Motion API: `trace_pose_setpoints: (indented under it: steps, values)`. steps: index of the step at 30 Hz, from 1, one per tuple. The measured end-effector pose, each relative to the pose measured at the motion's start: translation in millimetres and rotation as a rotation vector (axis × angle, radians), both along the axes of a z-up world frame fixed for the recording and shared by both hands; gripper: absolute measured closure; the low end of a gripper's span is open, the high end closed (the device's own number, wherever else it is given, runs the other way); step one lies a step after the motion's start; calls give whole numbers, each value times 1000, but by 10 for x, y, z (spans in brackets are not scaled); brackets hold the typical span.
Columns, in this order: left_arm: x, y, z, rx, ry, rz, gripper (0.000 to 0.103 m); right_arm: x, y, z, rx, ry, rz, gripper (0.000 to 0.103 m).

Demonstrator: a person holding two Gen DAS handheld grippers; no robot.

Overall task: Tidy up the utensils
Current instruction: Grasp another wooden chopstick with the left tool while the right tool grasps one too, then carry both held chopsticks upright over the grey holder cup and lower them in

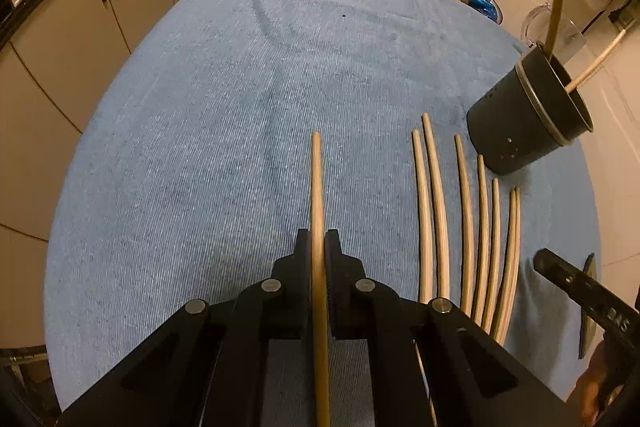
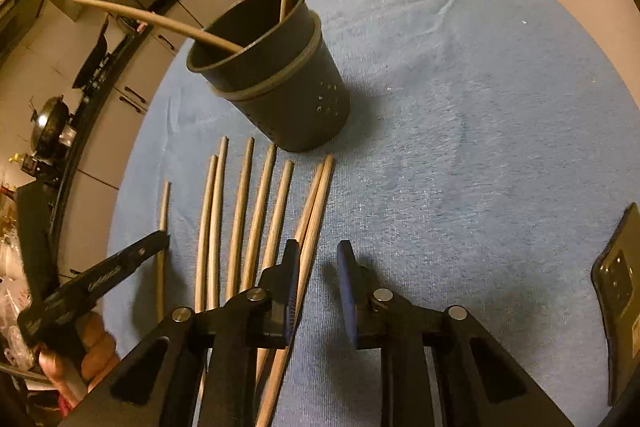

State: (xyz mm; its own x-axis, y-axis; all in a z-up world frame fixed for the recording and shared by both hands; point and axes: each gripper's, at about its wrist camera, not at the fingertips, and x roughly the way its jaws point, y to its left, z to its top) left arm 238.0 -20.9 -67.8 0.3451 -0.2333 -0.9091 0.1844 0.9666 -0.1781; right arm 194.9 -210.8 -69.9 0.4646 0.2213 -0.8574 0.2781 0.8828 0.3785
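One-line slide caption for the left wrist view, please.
Left gripper shut on a single chopstick over blue cloth; six more beside the dark holder.

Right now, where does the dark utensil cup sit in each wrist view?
Left wrist: the dark utensil cup stands at the right edge, beyond the chopstick row.
Right wrist: upper centre-left, behind the row.
Shared landmark: the blue cloth.

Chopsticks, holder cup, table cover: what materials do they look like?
Chopsticks: pale wood or bamboo, matte, faint lengthwise grain; which of the two is unclear.
Holder cup: dark grey, dull finish, small drain holes low on the wall and a lighter band under the rim; plastic or coated metal, can't say.
Table cover: blue woven cloth, terry-like, with fine ribbed texture and soft creases.
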Motion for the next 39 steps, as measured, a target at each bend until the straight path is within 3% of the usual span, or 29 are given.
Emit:
trace_pose_setpoints:
  steps: [8, 16, 19, 26, 39]
  values:
    - [-12, 83, 2, -21, -1, -13, 96, 181, 133, -121, -41, 67, 5, 89]
    - [148, -33, 10, 14, 13, -30, 96, 411, 355, -101, -193, 104, 28, 94]
    - [181, -52, 10, 9, 5, -27, 97, 446, 360, -99, -195, 95, 37, 94]
    - [-7, 76, 106, -69, -40, -18, 97, 230, 142, -10, -71, -17, 19, 96]
    - [-679, 140, 942, -140, -294, -26, 97, -436, 50, 617, -36, -330, 13, 96]
